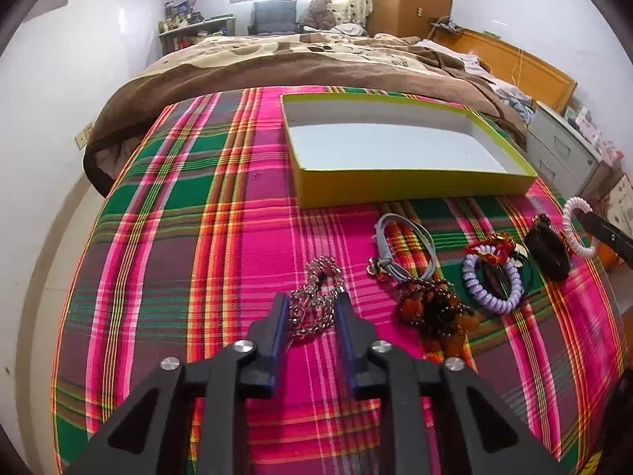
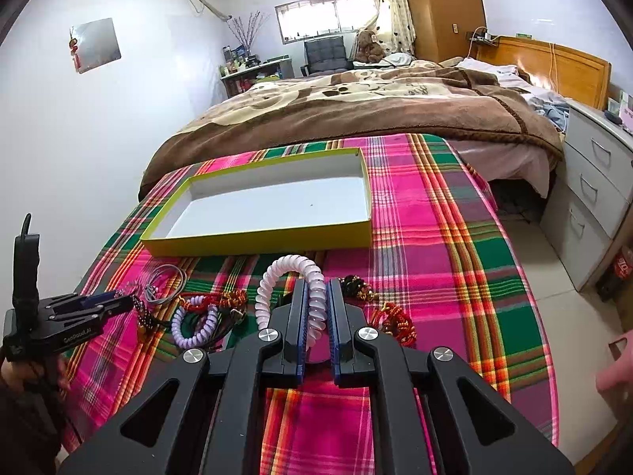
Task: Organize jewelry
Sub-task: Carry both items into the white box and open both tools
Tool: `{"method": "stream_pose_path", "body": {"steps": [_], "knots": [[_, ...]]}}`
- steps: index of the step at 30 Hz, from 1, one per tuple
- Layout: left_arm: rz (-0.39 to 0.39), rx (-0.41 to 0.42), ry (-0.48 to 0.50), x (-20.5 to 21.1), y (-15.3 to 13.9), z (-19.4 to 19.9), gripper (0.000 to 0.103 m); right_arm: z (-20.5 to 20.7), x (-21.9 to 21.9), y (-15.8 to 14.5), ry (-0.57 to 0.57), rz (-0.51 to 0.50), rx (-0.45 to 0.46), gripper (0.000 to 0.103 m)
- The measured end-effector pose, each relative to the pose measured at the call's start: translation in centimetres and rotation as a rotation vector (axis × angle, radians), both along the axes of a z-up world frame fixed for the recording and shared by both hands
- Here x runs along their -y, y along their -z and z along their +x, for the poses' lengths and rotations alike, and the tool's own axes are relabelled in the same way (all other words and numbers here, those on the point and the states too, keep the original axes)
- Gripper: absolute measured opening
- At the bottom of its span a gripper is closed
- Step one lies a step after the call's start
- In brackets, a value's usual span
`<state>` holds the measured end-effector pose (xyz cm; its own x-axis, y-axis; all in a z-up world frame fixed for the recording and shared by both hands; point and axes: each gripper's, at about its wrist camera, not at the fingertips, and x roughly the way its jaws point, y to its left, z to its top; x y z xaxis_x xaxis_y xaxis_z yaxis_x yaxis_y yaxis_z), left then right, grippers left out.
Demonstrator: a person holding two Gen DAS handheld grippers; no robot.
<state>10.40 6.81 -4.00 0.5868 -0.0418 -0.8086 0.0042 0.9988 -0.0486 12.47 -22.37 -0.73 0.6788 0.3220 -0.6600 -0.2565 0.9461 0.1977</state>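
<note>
Pale pink coil bracelet (image 2: pixel 277 277): spiral plastic loop, clamped between the jaws of the right gripper (image 2: pixel 315 301), lifted just above the cloth, near the yellow-green box (image 2: pixel 257 239). Silver chain (image 1: pixel 316 301): linked, heaped on the cloth, lying between the partly open jaws of the left gripper (image 1: pixel 311 308); whether the pads press it I cannot tell. Beside it: grey cord bracelet (image 1: pixel 407 245), dark beaded piece (image 1: pixel 435 312), lilac coil bracelet (image 1: pixel 494 281), red-gold beads (image 2: pixel 395 320). Box shallow, white inside. Desk covered by plaid cloth (image 1: pixel 198 237), pink, green, orange. Behind: bed with brown blanket (image 2: pixel 356 111), window (image 2: pixel 324 14), grey drawers (image 2: pixel 593 198), tiled floor.
</note>
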Motion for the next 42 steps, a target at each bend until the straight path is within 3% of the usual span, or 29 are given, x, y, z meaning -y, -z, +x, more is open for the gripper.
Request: {"method": "stream_pose_path", "body": {"steps": [12,22,30,42], "knots": [[-0.023,0.032,0.01,0.2,-0.8,-0.6,0.023,-0.3,0.1,-0.7,0.002,0.001,0.018,0.009],[-0.07,0.104,0.011,-0.1,-4.3,0.7,0.023,1.3,0.4,-2.1,0.012,0.019,0.02,0.009],[-0.1,0.145,0.052,0.8,-6.2,6.1,0.023,7.0,0.0,-3.0,0.025,-0.02,0.017,0.009],[-0.096,0.065,0.023,0.8,-3.5,15.4,0.023,16.2,-2.5,-0.1,0.007,-0.122,-0.077,0.009]]}}
